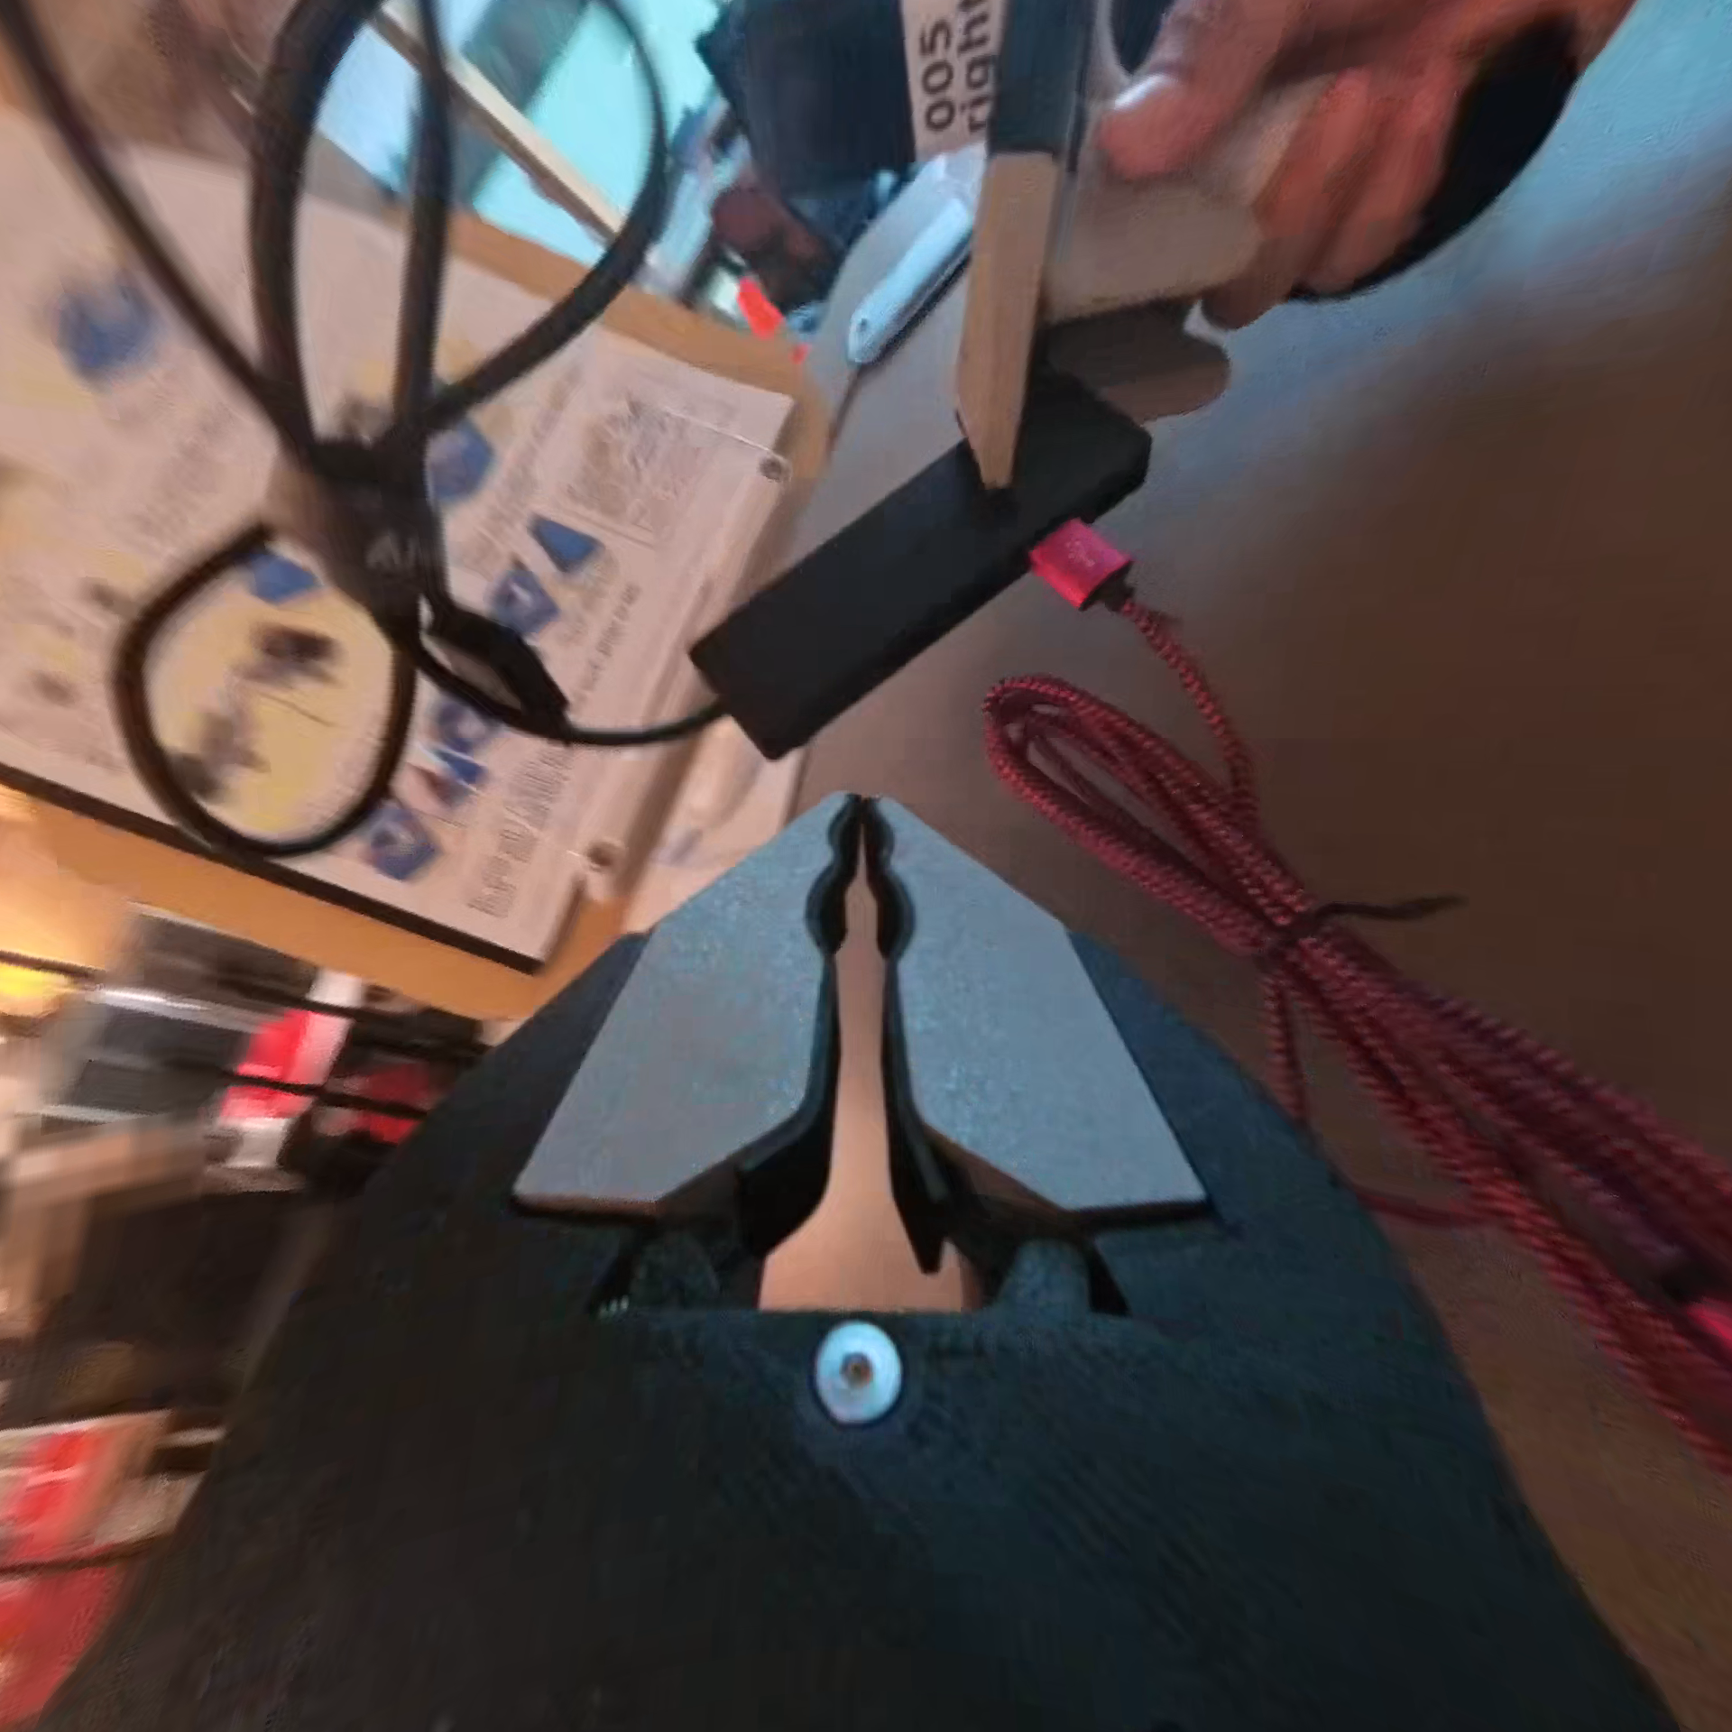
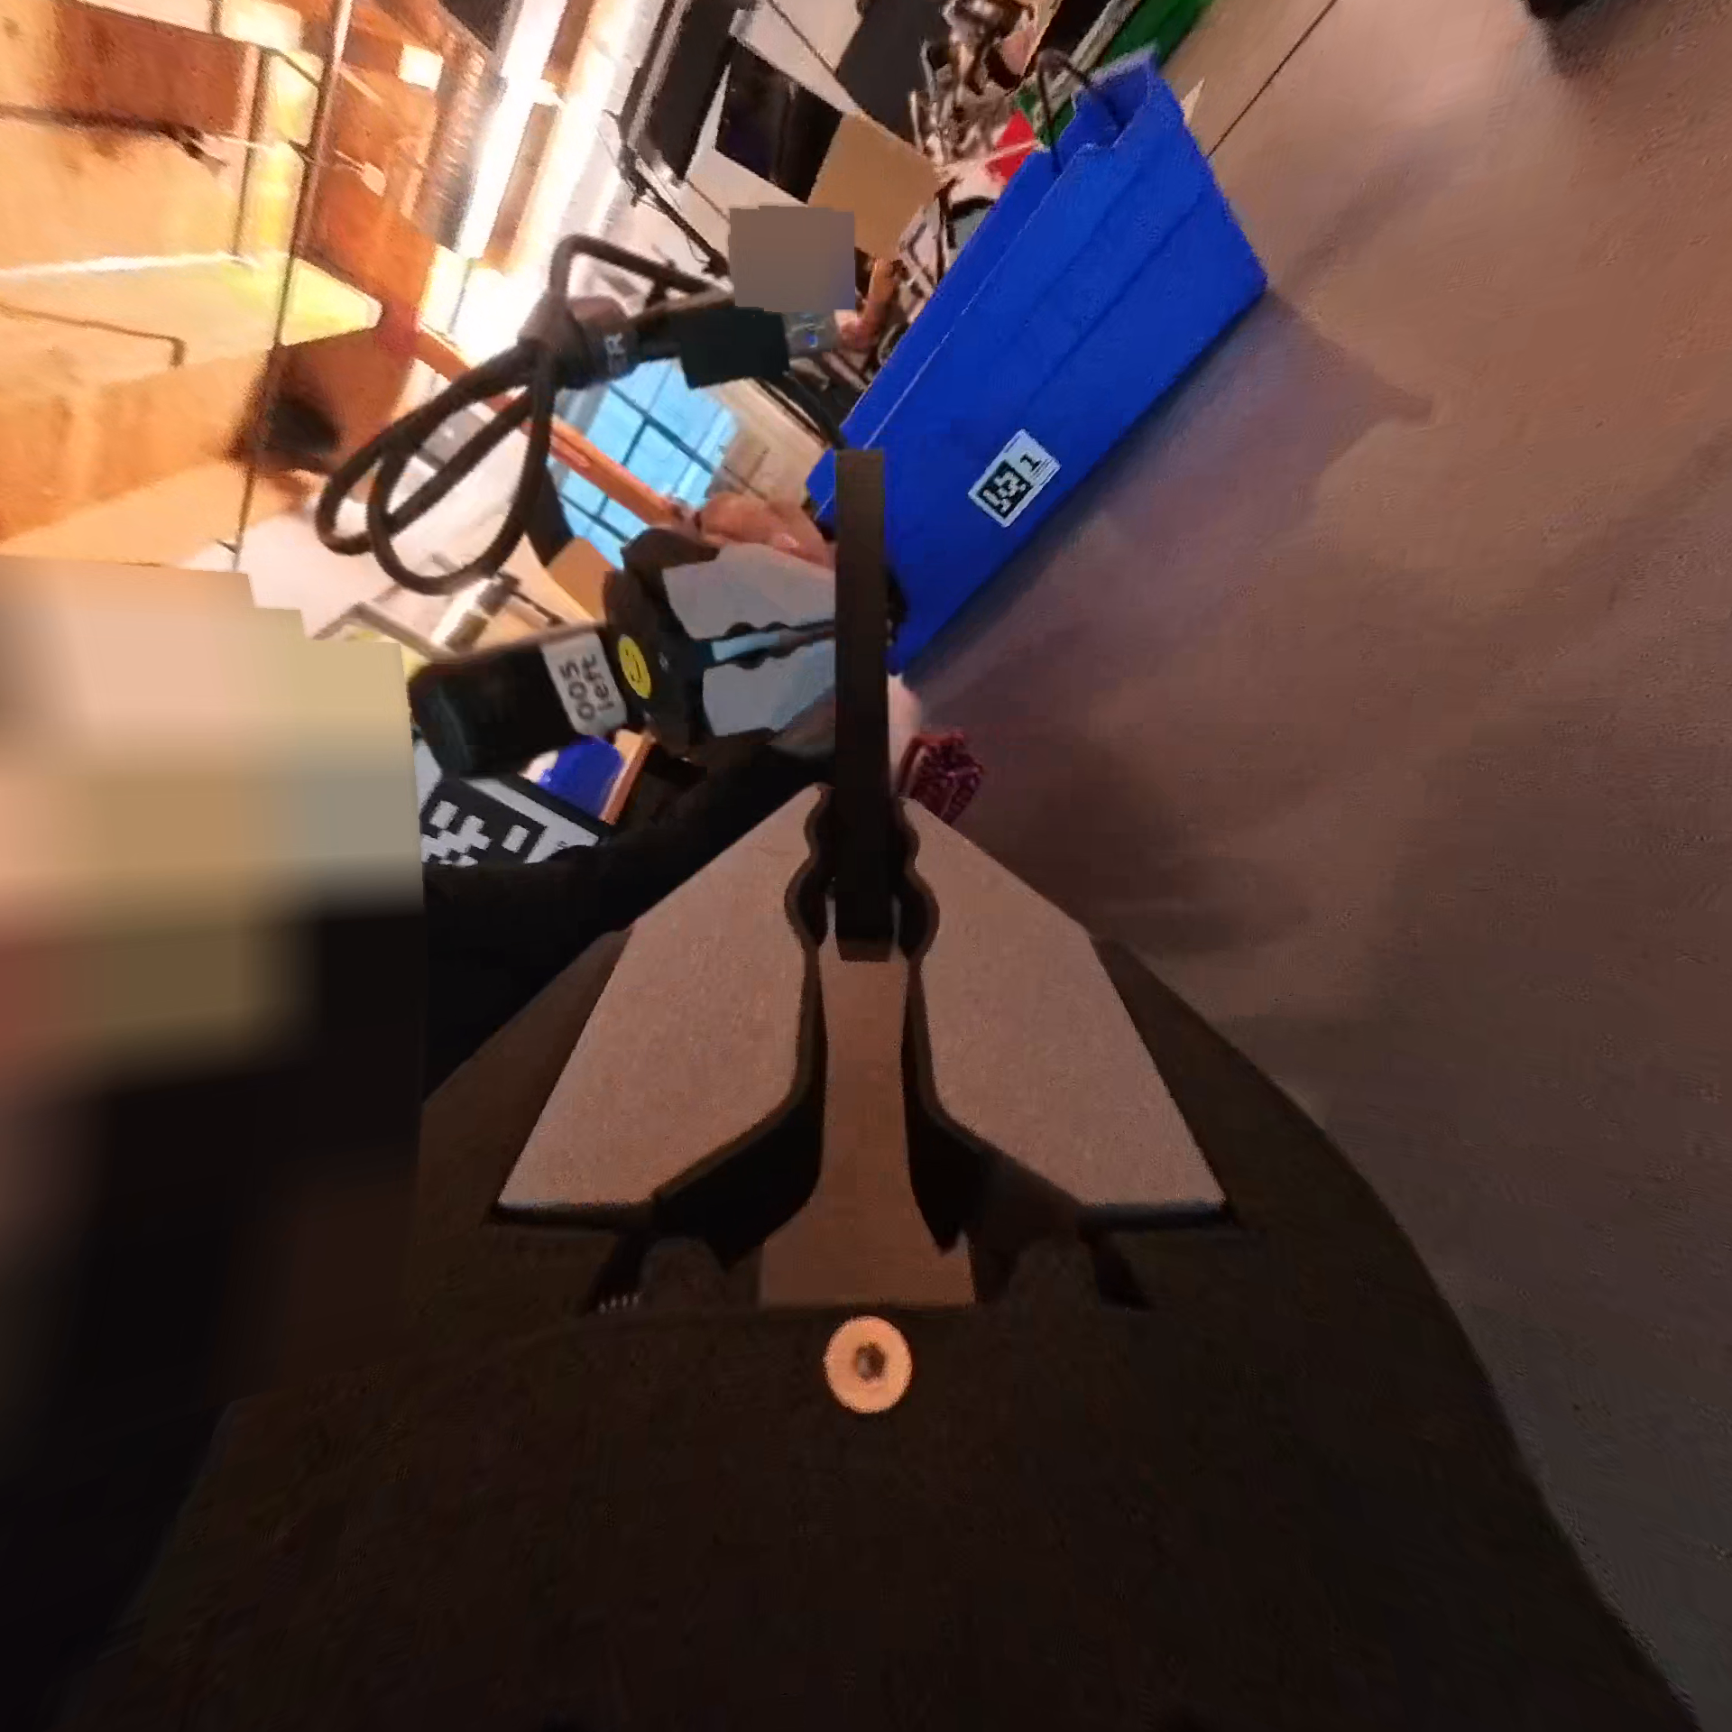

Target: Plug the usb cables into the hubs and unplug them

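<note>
My right gripper (image 2: 860, 843) is shut on a black USB hub (image 2: 860, 600), which I see edge-on and held off the table. In the left wrist view the hub (image 1: 900, 600) is tilted, with a right gripper finger (image 1: 1003, 328) pressed on its top. A red USB plug (image 1: 1078, 562) sits in the hub's end, and its red braided cable (image 1: 1218, 843) lies coiled on the table. The hub's own black cable bundle (image 1: 375, 487) hangs at the left, and its plug (image 2: 740, 342) shows in the right wrist view. My left gripper (image 1: 860, 806) is shut and empty, just short of the hub.
A blue bin (image 2: 1031, 375) stands on the brown table (image 2: 1406, 843) beyond the hub. A white oblong object (image 1: 909, 281) lies farther back. A printed poster board (image 1: 600, 525) leans at the left. A hand (image 1: 1265, 169) holds the right gripper.
</note>
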Tool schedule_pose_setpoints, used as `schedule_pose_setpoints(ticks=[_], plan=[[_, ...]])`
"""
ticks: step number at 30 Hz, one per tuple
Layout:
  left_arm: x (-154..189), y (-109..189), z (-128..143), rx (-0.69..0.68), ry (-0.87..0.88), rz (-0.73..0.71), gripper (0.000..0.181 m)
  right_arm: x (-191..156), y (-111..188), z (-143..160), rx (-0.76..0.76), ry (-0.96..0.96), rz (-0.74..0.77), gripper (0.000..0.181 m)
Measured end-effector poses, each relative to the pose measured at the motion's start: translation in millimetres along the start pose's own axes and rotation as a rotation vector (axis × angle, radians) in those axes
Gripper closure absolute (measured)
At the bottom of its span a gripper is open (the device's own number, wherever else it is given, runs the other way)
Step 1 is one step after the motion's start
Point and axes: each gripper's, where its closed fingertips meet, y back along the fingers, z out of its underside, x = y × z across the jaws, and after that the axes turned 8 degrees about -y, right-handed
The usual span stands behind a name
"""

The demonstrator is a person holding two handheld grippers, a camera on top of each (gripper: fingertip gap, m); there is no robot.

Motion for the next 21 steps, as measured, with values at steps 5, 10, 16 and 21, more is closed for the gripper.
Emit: schedule_pose_setpoints(ticks=[5,10,16,21], plan=[[0.8,6.1,-14.6,-0.054,-0.285,-0.156,0.181,-5.0,-3.4,11.3,-0.049,-0.063,-0.012,0.174],[12.2,2.4,-11.4,-0.11,-0.435,-0.173,0.154,-4.7,-2.7,15.4,-0.057,-0.167,-0.053,0.173],[19.5,-5.0,-13.3,-0.113,-0.536,-0.202,0.129,-4.6,-7.9,28.5,-0.123,-0.229,-0.08,0.174],[18.6,-7.9,-9.6,-0.158,-0.695,-0.26,0.164,-10.0,-16.9,42.1,-0.208,-0.238,-0.13,0.169]])
